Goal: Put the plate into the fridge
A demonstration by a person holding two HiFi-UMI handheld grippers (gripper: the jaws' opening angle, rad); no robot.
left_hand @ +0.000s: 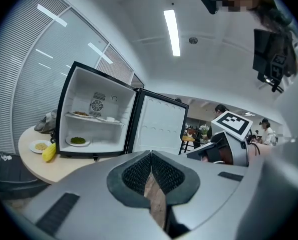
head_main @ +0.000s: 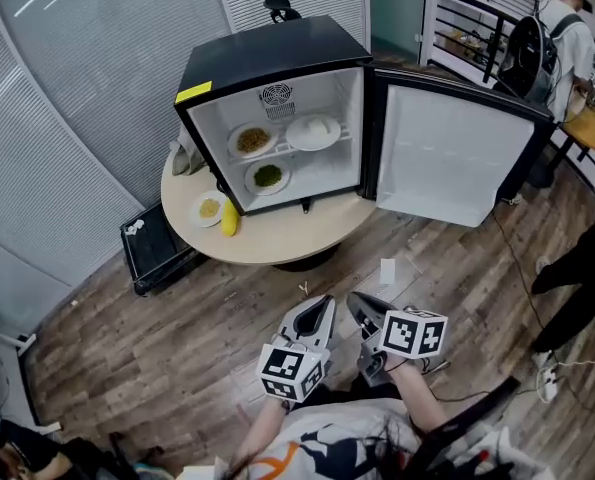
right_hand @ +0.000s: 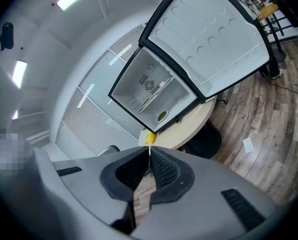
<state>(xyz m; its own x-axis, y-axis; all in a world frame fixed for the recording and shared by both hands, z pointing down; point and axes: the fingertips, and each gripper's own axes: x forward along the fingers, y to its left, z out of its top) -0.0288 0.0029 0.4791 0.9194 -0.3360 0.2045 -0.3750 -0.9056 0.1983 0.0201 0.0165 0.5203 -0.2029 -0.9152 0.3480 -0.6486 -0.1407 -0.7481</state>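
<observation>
Tabletop fridge (head_main: 277,53) open, yellow tag (head_main: 192,92), perhaps tape, overhead only; left hand-held gripper (head_main: 317,313), right hand-held gripper (head_main: 362,308) closed, empty.

A round, pale table (head_main: 277,238) stands on a wooden floor (head_main: 177,328). A small black fridge (head_main: 267,68) with its door open takes up most of the tabletop. Near the left edge, just in front of the fridge, lies a plate of yellow food (head_main: 209,208), with a yellow corn cob (head_main: 230,218) touching its right side. A grey cloth bundle (head_main: 185,156) sits at the far left edge beside the fridge. The front edge is bare. On the floor, a scrap of white paper (head_main: 387,271) lies near the table.
</observation>
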